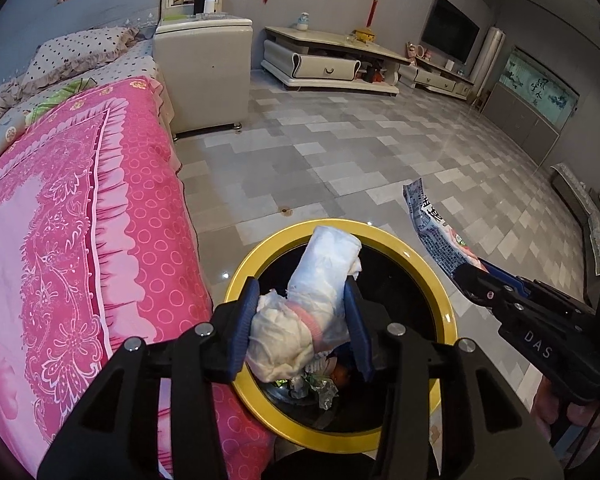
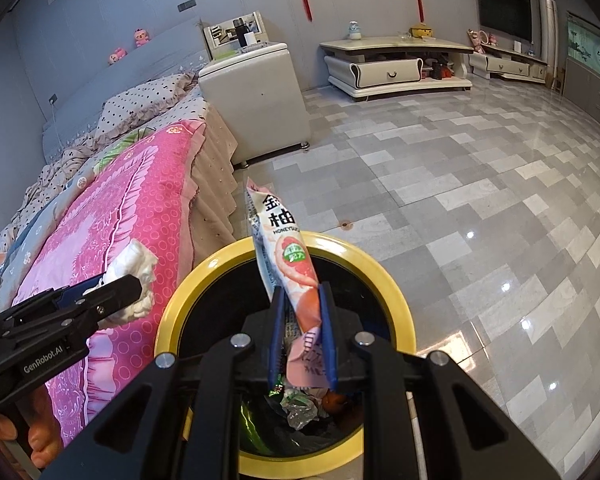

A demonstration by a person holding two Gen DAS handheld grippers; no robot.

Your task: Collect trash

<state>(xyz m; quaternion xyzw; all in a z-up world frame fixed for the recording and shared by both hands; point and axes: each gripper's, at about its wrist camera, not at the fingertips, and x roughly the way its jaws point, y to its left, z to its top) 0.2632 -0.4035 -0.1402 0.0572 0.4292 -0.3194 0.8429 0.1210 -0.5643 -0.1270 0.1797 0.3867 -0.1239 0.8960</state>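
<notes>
Nearest me, my left claw [image 1: 300, 320] has the white wad [image 1: 300, 320] between its blue pads [image 1: 354, 320]; the right-hand pad touches it, the left one sits at its edge, so I judge the grip loose, the jaws part spread and the wad barely pinched if at all. It hangs over the bin [image 1: 428, 276], whose yellow rim circles a black liner with scraps already at the bottom, toward 6 o'clock in my left view. My right claw [image 2: 302, 336] is clamped tight on the pink wrapper [image 2: 296, 272], which stands up from the pads toward 12 o'clock, its lower end above the bin's [image 2: 380, 268] mouth. In that view the left claw [image 2: 120, 284] sits at 9 o'clock, and there the wad [image 2: 136, 268] looks to lie over the rim's edge or the pink quilt [image 2: 112, 232] rather than the hole; I cannot tell which. That is the risk: let go off-centre, the wad may catch the rim and roll onto the quilt or floor. The wrapper is long and light; dropped from its upright tilt it may tip outward at 12 o'clock and slide over the rim. The two claws are also near each other and could knock. Farther off lie grey floor tiles [image 2: 440, 184], a white cabinet [image 2: 256, 92] and a low TV stand [image 2: 396, 64].
</notes>
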